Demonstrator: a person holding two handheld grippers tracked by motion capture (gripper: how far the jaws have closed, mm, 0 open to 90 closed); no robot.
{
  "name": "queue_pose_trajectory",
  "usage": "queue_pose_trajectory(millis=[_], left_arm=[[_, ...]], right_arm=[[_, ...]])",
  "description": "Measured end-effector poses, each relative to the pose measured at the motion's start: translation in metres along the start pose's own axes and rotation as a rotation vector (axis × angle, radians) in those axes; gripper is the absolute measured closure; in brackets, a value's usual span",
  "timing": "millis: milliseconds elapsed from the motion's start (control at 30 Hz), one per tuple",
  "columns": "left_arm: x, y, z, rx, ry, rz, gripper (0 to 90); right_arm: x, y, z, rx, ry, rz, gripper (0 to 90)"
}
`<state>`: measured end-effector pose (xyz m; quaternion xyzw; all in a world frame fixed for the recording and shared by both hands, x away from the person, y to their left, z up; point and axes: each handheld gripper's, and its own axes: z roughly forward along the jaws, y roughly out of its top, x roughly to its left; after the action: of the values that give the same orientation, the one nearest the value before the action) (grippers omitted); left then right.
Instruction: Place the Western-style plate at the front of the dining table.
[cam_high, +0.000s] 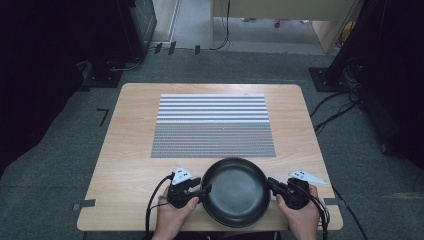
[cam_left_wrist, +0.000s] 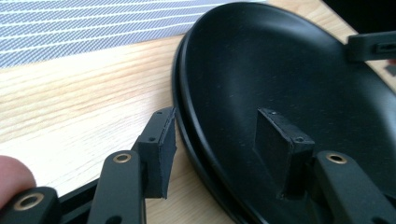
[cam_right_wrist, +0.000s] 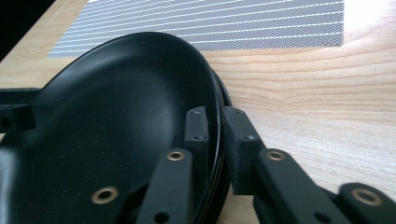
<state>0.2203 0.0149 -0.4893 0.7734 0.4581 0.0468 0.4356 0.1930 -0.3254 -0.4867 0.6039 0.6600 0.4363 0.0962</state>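
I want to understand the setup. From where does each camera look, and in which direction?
High view: above the near table edge, facing forward and down; both hands, left gripper and right gripper flank the black pan.
Left gripper view: along its jaws, straddling the pan's rim.
Right gripper view: along its jaws, clamped on the opposite rim.
Shared: pan, striped mat, wooden table.
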Motion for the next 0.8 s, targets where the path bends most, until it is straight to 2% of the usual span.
queue_pose_trajectory(millis=[67, 100, 167, 233, 333, 500, 700, 800], left_arm=[[0.0002, -0.0005, 0.0004, 0.005, 0.000, 0.000, 48.7], [0.0004, -0.0018, 0.0009, 0.007, -0.021, -0.010, 49.0], [-0.0002, -0.0022, 0.0012, 0.009, -0.011, -0.007, 49.4], [0.0000, -0.0022, 0.0011, 0.012, 0.000, -0.007, 53.5], [0.0010, -0.0025, 0.0007, 0.013, -0.003, -0.014, 55.8], [0.0024, -0.0027, 0.0002, 0.015, -0.003, -0.018, 57.9], [0.0078, -0.0015, -0.0014, 0.011, -0.040, -0.051, 60.0], [0.0085, 0.0000, -0.0031, 0.015, -0.050, -0.048, 59.5]], right_arm=[[0.0006, 0.0002, -0.0005, 0.005, -0.013, 0.017, 83.4], [0.0004, 0.0003, -0.0008, 0.007, -0.011, 0.025, 83.7], [0.0003, 0.0002, -0.0010, 0.006, -0.010, 0.033, 83.8], [0.0014, -0.0002, -0.0014, 0.007, -0.013, 0.047, 84.4], [0.0041, -0.0012, 0.0000, 0.005, -0.005, 0.045, 84.6], [0.0079, -0.0020, 0.0023, -0.011, -0.029, 0.026, 84.4], [0.0087, -0.0033, 0.0043, -0.027, -0.029, 0.034, 84.5], [0.0086, -0.0037, 0.0060, -0.027, -0.012, 0.046, 84.6]])
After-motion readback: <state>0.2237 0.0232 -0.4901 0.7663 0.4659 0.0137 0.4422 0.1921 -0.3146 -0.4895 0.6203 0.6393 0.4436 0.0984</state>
